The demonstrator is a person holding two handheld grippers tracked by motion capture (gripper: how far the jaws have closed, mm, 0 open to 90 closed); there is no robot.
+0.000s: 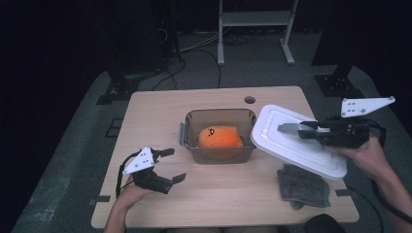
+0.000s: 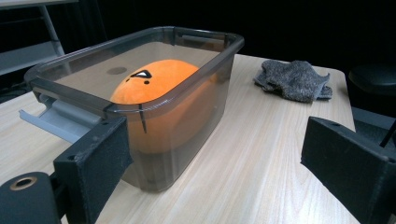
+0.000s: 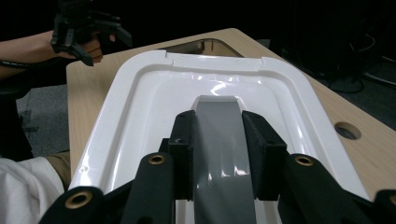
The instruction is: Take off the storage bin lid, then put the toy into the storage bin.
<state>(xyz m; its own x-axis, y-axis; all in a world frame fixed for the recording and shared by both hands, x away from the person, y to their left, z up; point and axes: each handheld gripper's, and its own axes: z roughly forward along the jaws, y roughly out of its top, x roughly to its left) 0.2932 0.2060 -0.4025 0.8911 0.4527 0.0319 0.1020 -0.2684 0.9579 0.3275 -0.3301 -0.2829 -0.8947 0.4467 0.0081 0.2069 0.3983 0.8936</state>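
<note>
White lid (image 1: 291, 141) by its handle in right gripper (image 1: 303, 131)

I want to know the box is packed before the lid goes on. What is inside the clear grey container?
An orange plush toy with a small black face mark lies inside the container. Its underside and the container floor beneath it are covered.

Grey cloth (image 1: 303, 186) on table (image 1: 160, 111), front right.

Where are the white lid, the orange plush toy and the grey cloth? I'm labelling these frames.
white lid (image 1: 284, 138): high view, its raised top panel.
orange plush toy (image 1: 219, 137): high view, its top, inside the box.
grey cloth (image 1: 303, 187): high view, its middle.
</note>
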